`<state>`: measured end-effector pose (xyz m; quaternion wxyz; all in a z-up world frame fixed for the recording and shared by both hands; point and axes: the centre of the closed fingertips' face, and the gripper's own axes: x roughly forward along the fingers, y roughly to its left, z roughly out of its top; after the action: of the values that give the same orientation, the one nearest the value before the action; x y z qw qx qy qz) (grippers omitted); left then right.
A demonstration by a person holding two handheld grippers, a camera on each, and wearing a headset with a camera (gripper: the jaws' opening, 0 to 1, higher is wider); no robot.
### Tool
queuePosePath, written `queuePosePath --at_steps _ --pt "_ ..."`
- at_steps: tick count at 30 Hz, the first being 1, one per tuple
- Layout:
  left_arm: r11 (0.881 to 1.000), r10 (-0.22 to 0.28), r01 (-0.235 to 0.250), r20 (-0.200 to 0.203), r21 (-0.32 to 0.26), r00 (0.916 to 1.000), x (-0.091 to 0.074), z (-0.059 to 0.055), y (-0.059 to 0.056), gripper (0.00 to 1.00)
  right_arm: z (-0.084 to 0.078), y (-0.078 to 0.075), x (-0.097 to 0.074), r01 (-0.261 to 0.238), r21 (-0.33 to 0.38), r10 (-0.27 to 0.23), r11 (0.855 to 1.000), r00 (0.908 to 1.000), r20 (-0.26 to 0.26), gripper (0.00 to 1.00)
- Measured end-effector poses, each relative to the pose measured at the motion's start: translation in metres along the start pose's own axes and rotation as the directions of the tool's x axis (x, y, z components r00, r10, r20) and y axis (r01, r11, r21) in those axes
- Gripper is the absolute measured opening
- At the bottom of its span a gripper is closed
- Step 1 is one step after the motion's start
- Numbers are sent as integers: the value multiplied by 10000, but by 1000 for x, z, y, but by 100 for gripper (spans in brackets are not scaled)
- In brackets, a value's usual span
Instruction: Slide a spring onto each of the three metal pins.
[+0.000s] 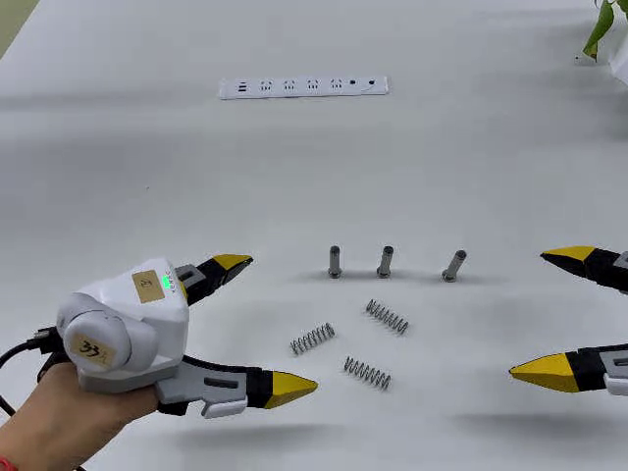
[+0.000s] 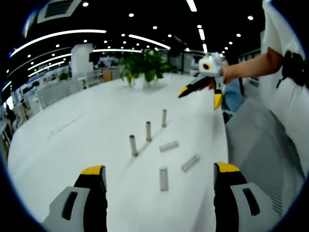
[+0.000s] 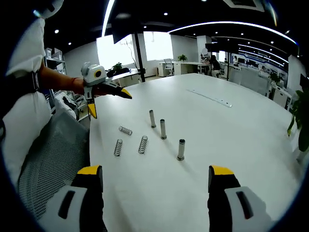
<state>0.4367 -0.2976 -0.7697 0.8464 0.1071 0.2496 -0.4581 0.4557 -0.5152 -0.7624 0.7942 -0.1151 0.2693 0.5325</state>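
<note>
Both grippers are wide open with nothing pinched! The left gripper [image 1: 273, 324] hovers at eight o'clock from the work, jaws spread. The right gripper [image 1: 535, 314] waits at three o'clock, its jaws parted too. Three pins [image 1: 386, 261] stand in a row on the white table [image 1: 147, 177], every one bare. Three springs [image 1: 387, 316] lie loose at six o'clock of the pins, apart from one another.

Nothing is threaded, so this looks like the first pick. The smart play is to nip the left spring [image 1: 312, 339] near one end, across the coils, keeping the bore clear. Then stand it over a pin tip and let it slide down. Go gently, because coils squash and roll.

The table is smooth, matte and pale. A power strip [image 1: 303, 87] lies at twelve o'clock and a plant [image 1: 601, 25] at two o'clock. Beyond is an open office under ceiling lights [image 2: 145, 41].
</note>
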Motion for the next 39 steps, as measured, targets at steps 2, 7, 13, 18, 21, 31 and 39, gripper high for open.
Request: queuePosePath --at_steps 2,7,13,18,21,31,39 --pt "10000 -25 26 -177 62 9998 2 -3 0 90 -1 0 -1 9 -62 -8 10000 10000 61 93" --pt "9994 -24 64 -1190 328 9929 7 -18 1 79 -3 -1 -3 65 22 -66 10000 9999 128 93" --pt "9986 -112 220 -2179 473 9759 16 -33 -4 54 -3 0 -3 90 66 -92 9999 9997 227 92" --pt "9951 58 224 -2824 965 9593 25 -41 -4 45 -4 1 -4 69 102 -72 9999 9995 304 92" --pt "9956 -60 351 -3157 865 9488 29 -45 -8 40 -4 2 -6 67 127 -71 9999 9995 299 92" --pt "9952 -58 449 -4052 871 9142 40 -59 -8 25 -3 1 -8 164 140 -169 9998 9992 363 91" --pt "9950 -159 587 -4511 810 8923 41 -67 -8 18 -3 1 -9 197 185 -203 9996 9992 357 90"
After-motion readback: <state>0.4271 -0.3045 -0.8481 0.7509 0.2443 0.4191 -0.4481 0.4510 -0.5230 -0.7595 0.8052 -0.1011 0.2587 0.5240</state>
